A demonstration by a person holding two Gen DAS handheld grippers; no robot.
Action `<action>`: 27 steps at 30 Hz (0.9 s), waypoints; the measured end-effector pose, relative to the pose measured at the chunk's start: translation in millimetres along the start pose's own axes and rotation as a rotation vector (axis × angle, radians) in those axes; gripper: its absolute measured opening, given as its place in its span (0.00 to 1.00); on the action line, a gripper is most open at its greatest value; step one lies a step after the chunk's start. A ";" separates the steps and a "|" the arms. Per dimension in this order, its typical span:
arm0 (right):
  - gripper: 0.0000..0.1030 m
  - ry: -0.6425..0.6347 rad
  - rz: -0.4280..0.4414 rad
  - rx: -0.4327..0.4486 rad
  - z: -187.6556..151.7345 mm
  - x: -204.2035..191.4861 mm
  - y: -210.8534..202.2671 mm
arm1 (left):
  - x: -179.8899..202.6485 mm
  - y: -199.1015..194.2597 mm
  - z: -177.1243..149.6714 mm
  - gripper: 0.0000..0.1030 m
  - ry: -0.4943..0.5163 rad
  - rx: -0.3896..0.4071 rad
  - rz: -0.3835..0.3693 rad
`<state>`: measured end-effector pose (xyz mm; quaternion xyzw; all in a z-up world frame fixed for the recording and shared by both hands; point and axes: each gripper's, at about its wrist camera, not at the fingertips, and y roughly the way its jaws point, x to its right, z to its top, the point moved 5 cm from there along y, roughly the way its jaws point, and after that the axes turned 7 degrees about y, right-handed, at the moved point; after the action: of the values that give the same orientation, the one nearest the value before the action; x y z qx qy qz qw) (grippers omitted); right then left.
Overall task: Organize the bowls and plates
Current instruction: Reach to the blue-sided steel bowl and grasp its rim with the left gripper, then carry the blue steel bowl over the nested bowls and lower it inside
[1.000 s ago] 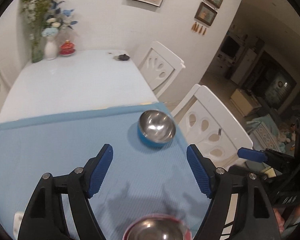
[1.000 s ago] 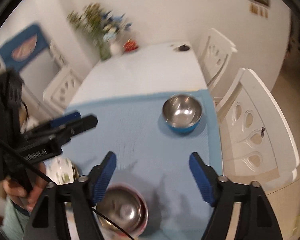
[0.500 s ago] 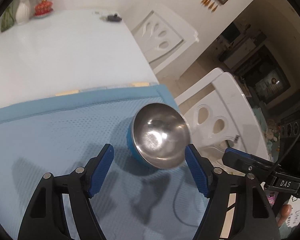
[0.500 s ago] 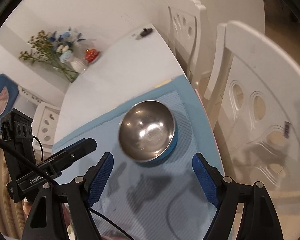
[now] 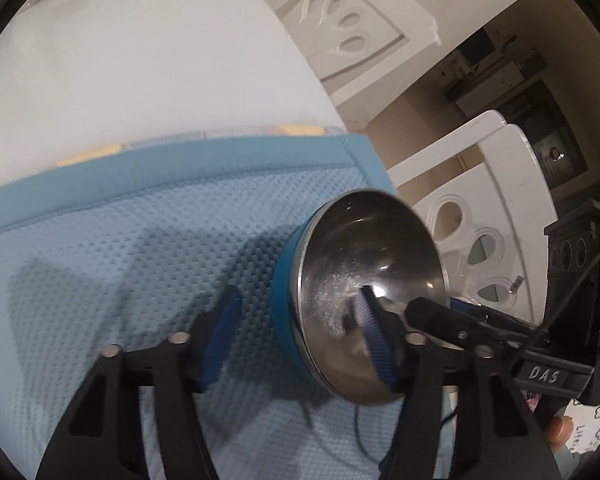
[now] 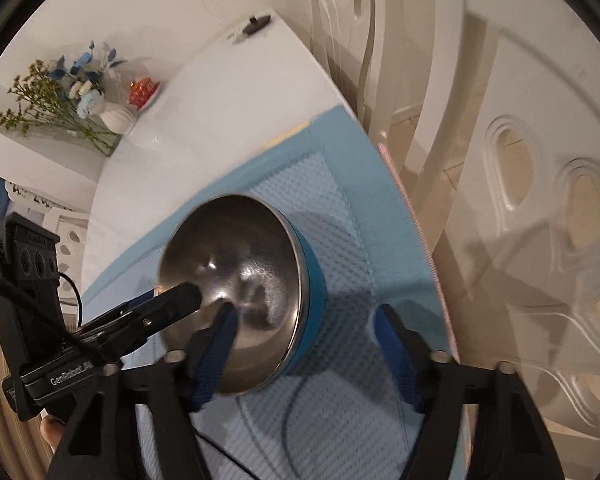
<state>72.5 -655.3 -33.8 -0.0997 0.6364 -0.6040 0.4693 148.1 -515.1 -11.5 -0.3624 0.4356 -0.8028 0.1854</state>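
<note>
A round steel bowl with a blue outer wall [image 5: 364, 304] sits on a light blue textured mat [image 5: 140, 260], close to the mat's far right corner in the left wrist view. The mat's darker blue border runs across at about 11 o'clock from the bowl, and beyond it lies bare white worktop [image 5: 140, 60]. The worktop edge falls away just past the bowl at 2 o'clock, where two white chairs with cut-out backs [image 5: 480, 220] stand close. Open mat stretches toward 9 o'clock.

The left gripper [image 5: 296, 332] straddles the bowl's rim on that side: one blue pad is outside the blue wall, the other inside the steel hollow. Its jaws are closing, with a gap still visible outside the wall. The right gripper [image 6: 304, 344] straddles the opposite rim the same way, one pad inside and one on the mat outside, jaws also closing and not yet pressing.

The bowl's inside is polished and shows bright reflections and smudges. In the right wrist view, a white vase of flowers [image 6: 80, 100] and a small red dish [image 6: 142, 88] stand at the worktop's far end, well apart from the bowl.
</note>
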 end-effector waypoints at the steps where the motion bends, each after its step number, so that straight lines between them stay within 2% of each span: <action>1: 0.57 -0.002 -0.004 -0.006 -0.6 0.5 4.1 | -0.7 4.2 -0.7 0.35 -0.003 -0.007 -0.003; 2: 0.52 -0.004 -0.018 -0.010 -1.1 1.7 9.5 | -1.2 7.5 -1.6 0.31 -0.006 -0.012 -0.005; 3: 0.50 -0.006 -0.022 -0.013 -2.2 1.9 13.0 | -1.5 10.2 -3.3 0.22 -0.007 -0.013 -0.005; 4: 0.42 -0.008 -0.021 -0.016 -3.5 2.0 15.9 | -1.6 11.0 -4.6 0.19 -0.006 -0.009 0.000; 8: 0.21 -0.020 -0.032 -0.035 -9.2 1.3 27.0 | 0.6 8.4 -7.0 0.19 0.007 0.013 -0.009; 13: 0.21 -0.078 -0.096 -0.012 -13.1 -8.5 22.2 | 3.3 1.4 -9.6 0.19 0.006 0.015 0.003; 17: 0.21 -0.093 -0.110 -0.013 -13.6 -17.4 12.6 | 7.9 -14.4 -12.3 0.19 -0.004 0.038 0.007; 22: 0.21 -0.077 -0.085 -0.017 -22.2 -24.8 -14.7 | 27.2 -47.6 -12.4 0.19 0.011 0.088 0.020; 27: 0.21 -0.065 -0.037 -0.018 -36.0 -39.2 -59.8 | 57.6 -96.9 -19.5 0.19 0.040 0.175 0.029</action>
<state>41.5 -618.8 30.3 -0.1353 0.6244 -0.6031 0.4776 96.8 -486.0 86.5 -0.3225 0.3726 -0.8421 0.2191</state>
